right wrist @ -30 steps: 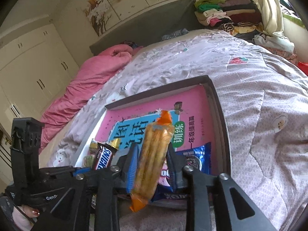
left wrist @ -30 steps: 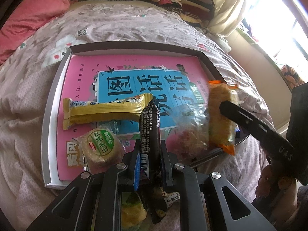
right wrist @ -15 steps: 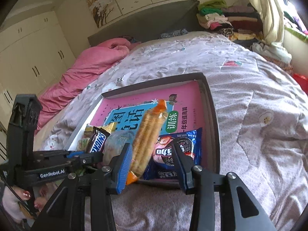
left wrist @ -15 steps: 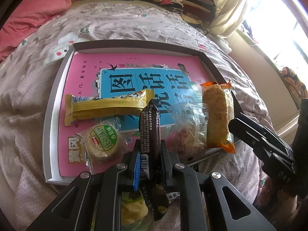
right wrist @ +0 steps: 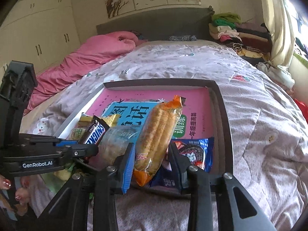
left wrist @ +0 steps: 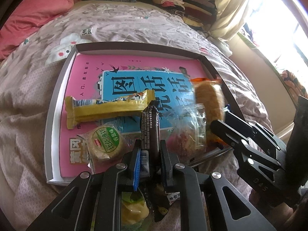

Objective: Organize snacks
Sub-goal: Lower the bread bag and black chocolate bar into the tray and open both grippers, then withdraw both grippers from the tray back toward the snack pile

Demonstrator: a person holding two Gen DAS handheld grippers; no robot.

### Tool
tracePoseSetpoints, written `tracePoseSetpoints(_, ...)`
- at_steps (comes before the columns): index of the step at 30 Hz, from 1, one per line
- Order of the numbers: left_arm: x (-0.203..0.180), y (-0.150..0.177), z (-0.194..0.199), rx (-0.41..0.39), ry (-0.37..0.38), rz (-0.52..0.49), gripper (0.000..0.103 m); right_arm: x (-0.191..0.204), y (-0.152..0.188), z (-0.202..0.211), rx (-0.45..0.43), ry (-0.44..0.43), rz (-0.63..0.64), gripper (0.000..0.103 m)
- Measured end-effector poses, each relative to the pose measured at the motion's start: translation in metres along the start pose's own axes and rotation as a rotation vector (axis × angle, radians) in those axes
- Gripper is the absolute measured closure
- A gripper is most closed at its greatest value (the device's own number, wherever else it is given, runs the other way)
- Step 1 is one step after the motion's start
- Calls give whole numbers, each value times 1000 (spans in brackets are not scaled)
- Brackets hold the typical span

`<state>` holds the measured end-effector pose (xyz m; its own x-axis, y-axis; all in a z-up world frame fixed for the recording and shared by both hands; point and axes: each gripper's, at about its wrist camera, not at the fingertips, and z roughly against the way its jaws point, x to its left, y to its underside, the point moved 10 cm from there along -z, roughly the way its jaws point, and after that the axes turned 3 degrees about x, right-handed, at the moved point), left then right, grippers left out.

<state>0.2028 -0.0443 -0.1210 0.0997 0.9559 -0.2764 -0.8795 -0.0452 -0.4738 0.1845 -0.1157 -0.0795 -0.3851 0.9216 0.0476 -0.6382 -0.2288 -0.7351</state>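
A shallow tray (left wrist: pixel 55 104) with a pink book as its floor lies on the bed. My left gripper (left wrist: pixel 149 152) is shut on a dark Snickers bar (left wrist: pixel 150 129), held upright over the tray's near edge; the bar also shows in the right wrist view (right wrist: pixel 95 131). My right gripper (right wrist: pixel 152 154) is open, its jaws apart around an orange-ended biscuit stick pack (right wrist: pixel 158 134) that rests in the tray; the pack also shows in the left wrist view (left wrist: pixel 209 100). A yellow wafer bar (left wrist: pixel 107 107), a round green-label cake (left wrist: pixel 105 144), a clear pastry bag (left wrist: pixel 188 132) and a blue Oreo pack (right wrist: pixel 194 152) lie in the tray.
More snacks, one yellow-green (left wrist: pixel 132 209), lie under my left gripper in front of the tray. A pink duvet (right wrist: pixel 92 57) is at the far left of the bed. Folded clothes (right wrist: pixel 231 28) are stacked at the far right by the curtain.
My right gripper has opened and let go of the biscuit stick pack, which now lies in the tray. The left gripper has kept its hold on the Snickers bar and edged closer to the tray.
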Motion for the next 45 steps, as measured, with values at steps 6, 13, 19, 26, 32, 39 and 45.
tracePoseSetpoints(6,0,-3,1,-6,-4,-1,85,-1,-2,-3,-12,-20,-4,67)
tracePoseSetpoints(13,3,-8,6,-27,-9,2,83,-3,-3,1,-15,-53,-45,68)
tracePoseSetpoints(19,9,-9,8,-36,-15,12,77,-5,-8,11,-37,-76,-67,68)
tracePoseSetpoints(26,10,-11,13,-50,-12,14,67,-10,-10,16,-49,-88,-101,67)
tracePoseSetpoints(32,6,-14,21,-66,-21,-7,57,-14,-13,20,-64,-92,-116,64)
tracePoseSetpoints(39,0,-17,31,-85,-19,-27,50,-16,-16,25,-74,-110,-138,56)
tracePoseSetpoints(45,0,-18,43,-105,-22,-34,44,-17,-17,31,-83,-115,-144,51)
